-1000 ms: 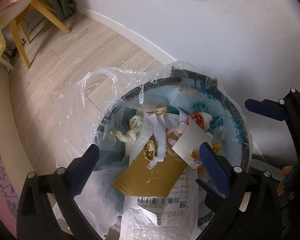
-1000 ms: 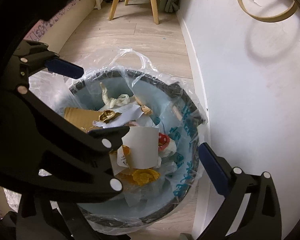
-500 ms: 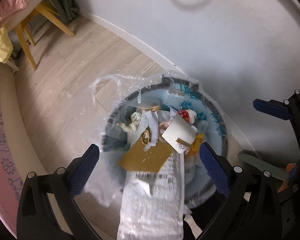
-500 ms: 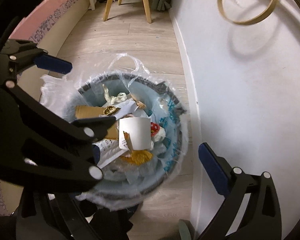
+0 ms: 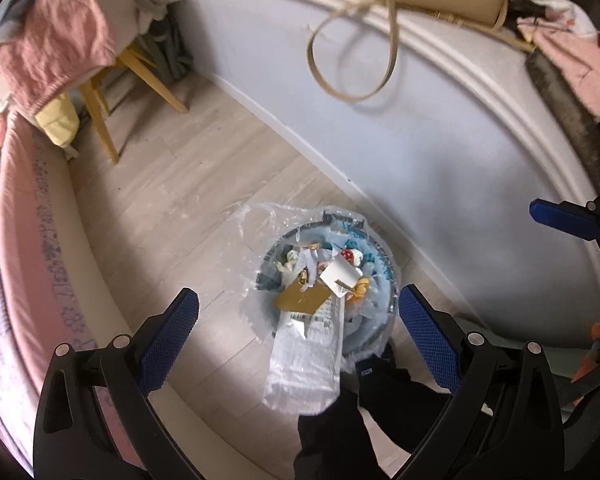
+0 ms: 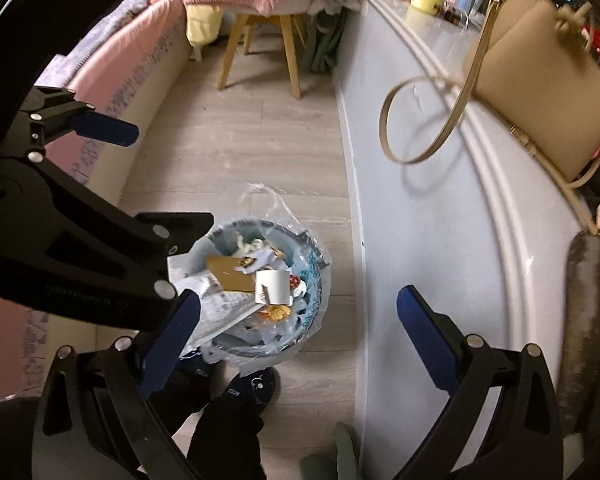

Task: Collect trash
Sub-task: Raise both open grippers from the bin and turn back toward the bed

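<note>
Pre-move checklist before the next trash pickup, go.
1. Left tool open and holding nothing: ok.
2. Right tool open and holding nothing: ok.
3. Both tools clear above the trash bin: ok.
4. Trash contained in bin: not ok, the plastic mailer hangs out over the rim.
5. Bag liner over the rim: ok on the visible side.
6. Next trash item located: cannot tell, none visible on the floor.

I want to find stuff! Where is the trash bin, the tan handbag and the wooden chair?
trash bin (image 6: 314,276): right wrist view, on its right-hand rim.
tan handbag (image 6: 540,80): right wrist view, on its flat front side.
wooden chair (image 6: 292,56): right wrist view, on one front leg.
</note>
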The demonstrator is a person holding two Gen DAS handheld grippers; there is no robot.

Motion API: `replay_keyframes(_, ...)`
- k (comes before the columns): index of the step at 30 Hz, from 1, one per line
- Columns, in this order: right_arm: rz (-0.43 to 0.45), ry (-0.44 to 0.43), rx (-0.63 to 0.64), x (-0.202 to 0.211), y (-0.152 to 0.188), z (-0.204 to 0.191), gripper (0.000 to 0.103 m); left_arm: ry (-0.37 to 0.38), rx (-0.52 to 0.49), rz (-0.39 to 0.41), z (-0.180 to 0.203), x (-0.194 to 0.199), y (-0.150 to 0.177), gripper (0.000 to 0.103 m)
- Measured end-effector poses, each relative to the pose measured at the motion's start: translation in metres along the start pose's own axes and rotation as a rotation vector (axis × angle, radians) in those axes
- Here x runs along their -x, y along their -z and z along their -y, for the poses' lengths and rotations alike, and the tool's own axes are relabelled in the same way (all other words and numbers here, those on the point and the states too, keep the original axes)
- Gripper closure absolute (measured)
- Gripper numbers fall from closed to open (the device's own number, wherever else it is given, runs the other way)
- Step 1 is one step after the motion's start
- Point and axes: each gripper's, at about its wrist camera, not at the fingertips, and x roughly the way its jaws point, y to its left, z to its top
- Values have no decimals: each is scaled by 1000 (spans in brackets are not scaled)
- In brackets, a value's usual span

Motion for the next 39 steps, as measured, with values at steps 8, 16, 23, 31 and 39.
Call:
replay_keyframes(8, 64, -31, 78, 58, -11, 2, 7, -29, 68, 45, 0, 83, 2, 6)
replay_keyframes(16, 77, -91, 97, 77, -22, 11, 7, -81, 218, 89, -10, 112, 22, 6)
replay_keyframes(23, 91, -180, 235, 89, -10, -22, 7, -123, 336, 111, -14, 144, 61, 6)
replay_keyframes(31, 128, -248, 365, 105, -3, -79, 7, -194, 476, 109, -34, 167, 122, 6)
replay_keyframes(39, 225, -294, 576, 141, 19, -143, 7, -260, 634, 179, -51, 205, 203, 6)
